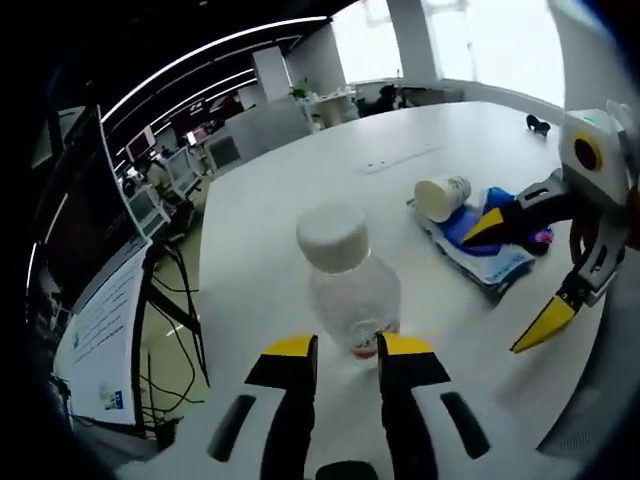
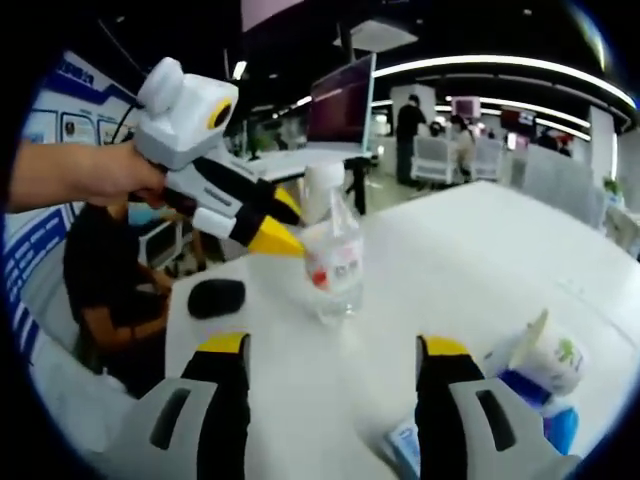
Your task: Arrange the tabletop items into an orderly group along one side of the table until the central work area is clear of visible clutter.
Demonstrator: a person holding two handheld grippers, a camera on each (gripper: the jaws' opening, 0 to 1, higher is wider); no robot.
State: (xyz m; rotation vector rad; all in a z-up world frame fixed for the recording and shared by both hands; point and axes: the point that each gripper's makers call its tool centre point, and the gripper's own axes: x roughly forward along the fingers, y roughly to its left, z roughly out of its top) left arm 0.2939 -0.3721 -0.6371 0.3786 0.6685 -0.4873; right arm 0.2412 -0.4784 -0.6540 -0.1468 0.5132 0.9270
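Left gripper view: my left gripper [image 1: 347, 352] pinches the bottle [image 1: 345, 285] low; light, thin, slippery, so grip mid-body. Beyond the bottle, my right gripper [image 2: 330, 350] is spread.

clear glossy plastic bottle [image 1: 352, 290], smooth matt white table [image 1: 300, 180]

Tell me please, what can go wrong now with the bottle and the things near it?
1. The left hand-held gripper pinches the clear bottle low, near its base, so the tall bottle may tip or slip when lifted.
2. The bottle stands near the table edge; a slip could send it off.
3. The open right hand-held gripper hovers beside the paper cup, which lies tilted on packets and could roll.
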